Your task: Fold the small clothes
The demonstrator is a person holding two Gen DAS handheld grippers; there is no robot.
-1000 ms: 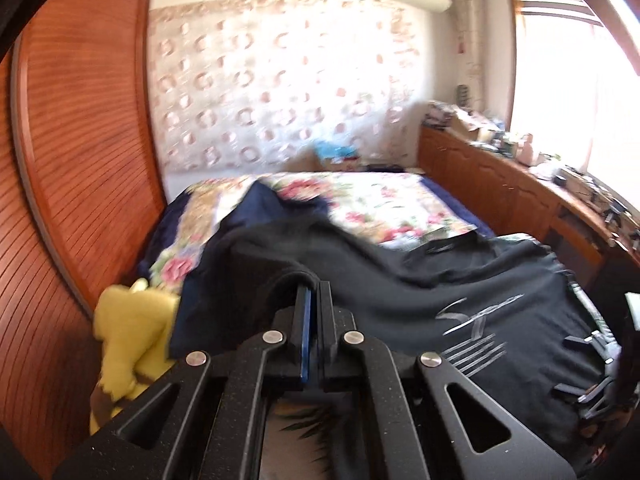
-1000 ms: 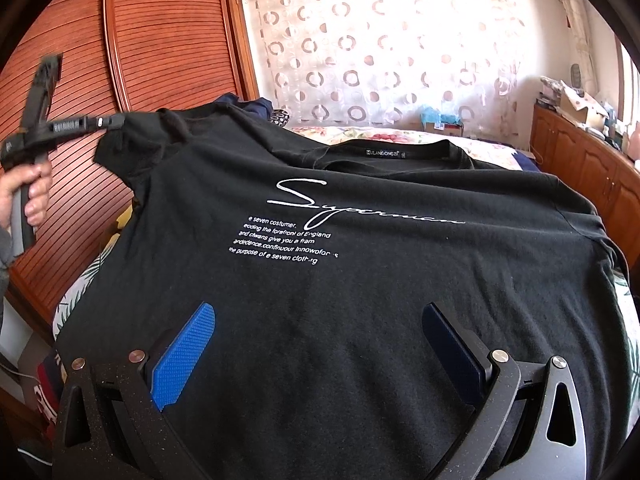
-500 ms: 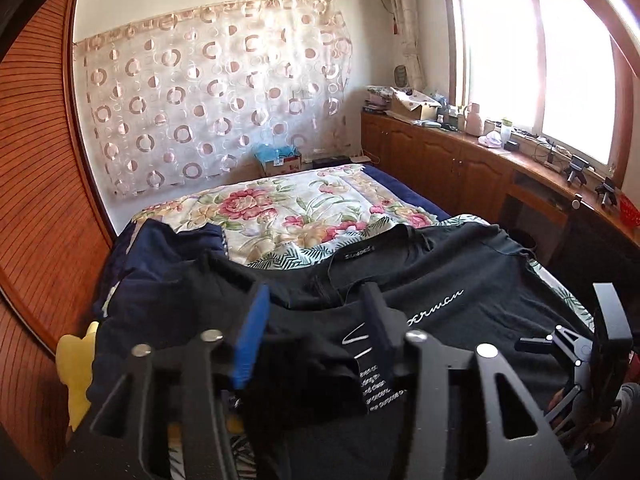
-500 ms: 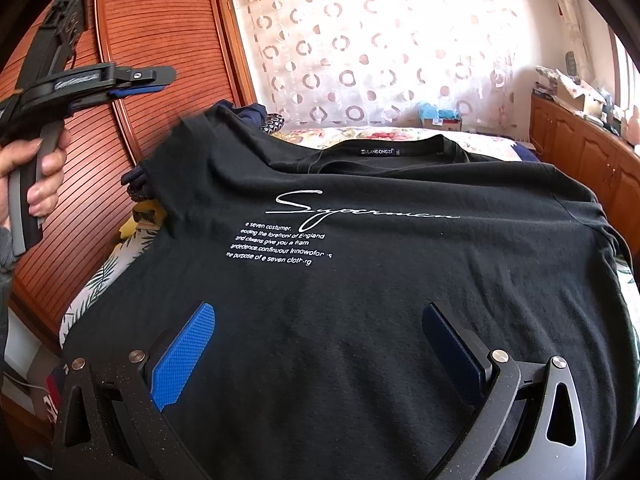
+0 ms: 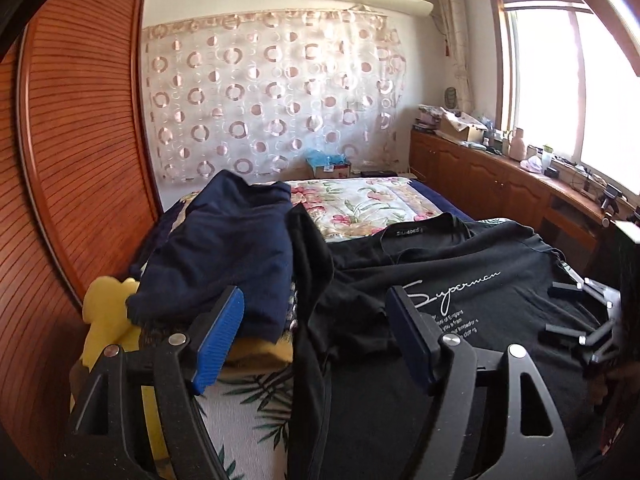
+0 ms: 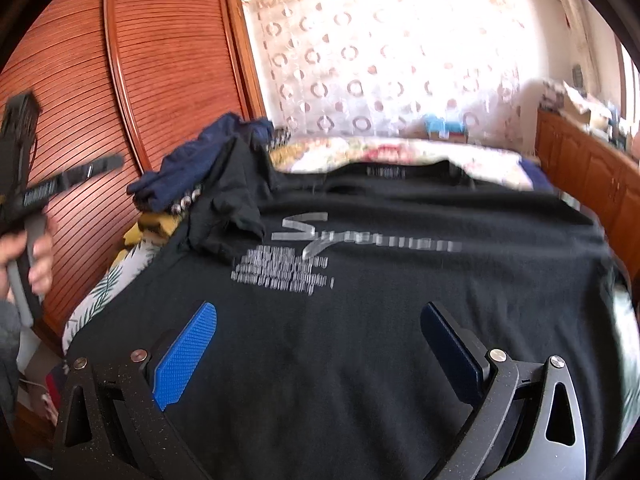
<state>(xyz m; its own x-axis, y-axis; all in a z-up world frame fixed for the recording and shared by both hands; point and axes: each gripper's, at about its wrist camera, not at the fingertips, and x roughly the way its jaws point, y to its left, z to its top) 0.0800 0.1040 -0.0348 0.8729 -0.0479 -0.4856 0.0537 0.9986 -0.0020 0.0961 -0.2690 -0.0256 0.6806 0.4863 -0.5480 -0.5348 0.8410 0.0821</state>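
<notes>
**Sleeve dropped, both grippers free over the shirt**

The black T-shirt [image 6: 400,300] lies spread across the flowered bed [image 5: 360,204], print side up, its left sleeve [image 6: 232,208] folded in over the chest, next to the lettering. The left gripper [image 5: 316,336] has just been opening its jaws; they stand wide with nothing pressed between the pads, only loose cloth lying below. In the right wrist view a hand [image 6: 28,260] holds that gripper up at the shirt's edge. The right gripper [image 6: 320,344] hovers above the hem, jaws wide, gripping nothing. A navy garment [image 5: 224,256] is heaped beside the sleeve, over something yellow [image 5: 108,312].
</notes>
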